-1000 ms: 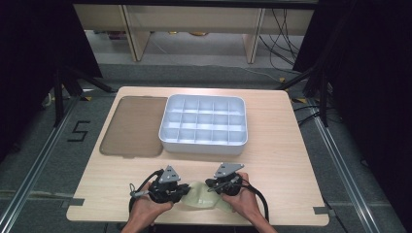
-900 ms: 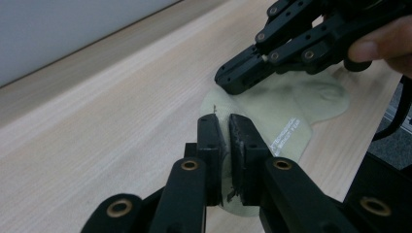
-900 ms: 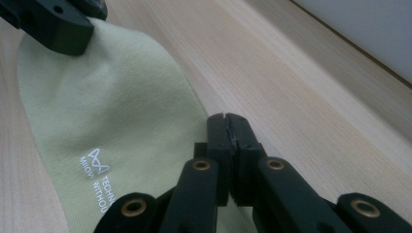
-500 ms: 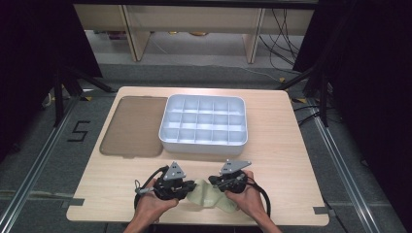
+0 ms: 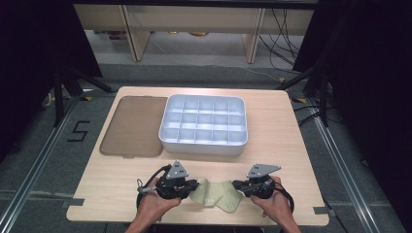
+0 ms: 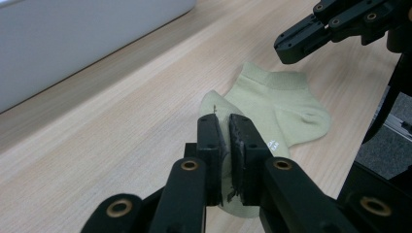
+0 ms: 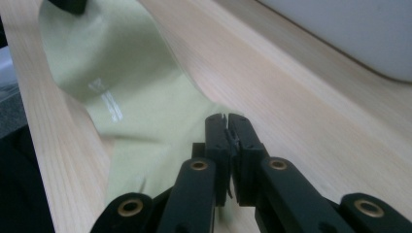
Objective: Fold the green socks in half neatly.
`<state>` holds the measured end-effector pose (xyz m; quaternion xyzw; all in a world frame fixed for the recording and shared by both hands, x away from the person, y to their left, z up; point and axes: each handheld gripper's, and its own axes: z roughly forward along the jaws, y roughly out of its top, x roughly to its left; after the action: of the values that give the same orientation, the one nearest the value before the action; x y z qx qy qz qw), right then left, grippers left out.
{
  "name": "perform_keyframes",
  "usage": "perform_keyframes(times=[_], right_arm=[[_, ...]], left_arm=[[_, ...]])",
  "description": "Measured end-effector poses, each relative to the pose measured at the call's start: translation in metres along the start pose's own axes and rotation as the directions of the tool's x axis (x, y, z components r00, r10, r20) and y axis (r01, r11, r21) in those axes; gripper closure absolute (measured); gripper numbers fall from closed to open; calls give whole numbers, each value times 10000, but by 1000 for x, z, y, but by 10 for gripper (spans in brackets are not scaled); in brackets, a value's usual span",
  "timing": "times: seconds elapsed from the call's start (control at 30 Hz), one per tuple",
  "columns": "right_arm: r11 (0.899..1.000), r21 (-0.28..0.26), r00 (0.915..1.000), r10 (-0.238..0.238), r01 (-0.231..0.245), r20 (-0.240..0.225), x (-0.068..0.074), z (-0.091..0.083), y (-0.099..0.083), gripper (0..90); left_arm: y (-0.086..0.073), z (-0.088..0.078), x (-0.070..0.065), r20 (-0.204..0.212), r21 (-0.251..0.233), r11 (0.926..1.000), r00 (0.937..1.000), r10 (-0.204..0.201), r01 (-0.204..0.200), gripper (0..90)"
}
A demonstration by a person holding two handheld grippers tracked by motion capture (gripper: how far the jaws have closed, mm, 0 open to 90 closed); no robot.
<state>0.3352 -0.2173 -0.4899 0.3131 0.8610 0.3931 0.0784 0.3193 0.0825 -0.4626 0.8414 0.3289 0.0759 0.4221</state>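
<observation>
The right gripper (image 5: 239, 185) has moved outward, away from the left gripper (image 5: 195, 185), and the sock (image 5: 216, 193) that lay bunched between them is now drawn out flat along the table's (image 5: 291, 145) near edge; this suggests a spreading step ahead of folding or stowing in the tray (image 5: 204, 143). Left gripper: jaws pinched on the sock's toe end (image 6: 221, 104), the cuff (image 6: 282, 80) lying beyond its tips. Right gripper: jaws closed on the sock's edge (image 7: 214, 114), the fabric stretching ahead and to the left of its tips.
</observation>
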Motion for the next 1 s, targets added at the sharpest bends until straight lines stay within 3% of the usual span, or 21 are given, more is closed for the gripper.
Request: perform_keyframes(times=[0.07,0.1,0.23,0.37,0.63,0.87,0.9,1.0], right_arm=[[9998,149,9999,113,-113,11,-1,-1,-4,876],[9997,216,10000,88,-88,-2,-1,0,-6,876],[9985,549,10000,6,-4,-49,-2,7,-9,876],[9973,739,10000,-24,27,-50,-2,10,-10,876],[9975,706,9998,88,-75,-188,-4,10,-11,876],[9980,622,9996,151,-137,-223,-5,10,-12,876],[9980,620,9996,145,-129,-245,-5,10,-13,876],[9979,626,9995,165,-148,-271,-5,10,-13,876]], left_arm=[[1,0,0,12,19,9999,9999,125,-125,831],[0,1,-1,13,1,9999,9999,-112,112,832],[2,2,-1,38,-15,9999,9999,114,-114,831],[4,3,-3,76,-176,9998,9999,-100,102,830],[10,9,-9,224,-251,9996,9997,97,-92,829],[16,16,-15,437,-423,9991,9990,11,8,830],[18,17,-15,407,-287,9994,9990,201,-189,831],[18,21,-17,464,-357,9994,9989,6,10,830]])
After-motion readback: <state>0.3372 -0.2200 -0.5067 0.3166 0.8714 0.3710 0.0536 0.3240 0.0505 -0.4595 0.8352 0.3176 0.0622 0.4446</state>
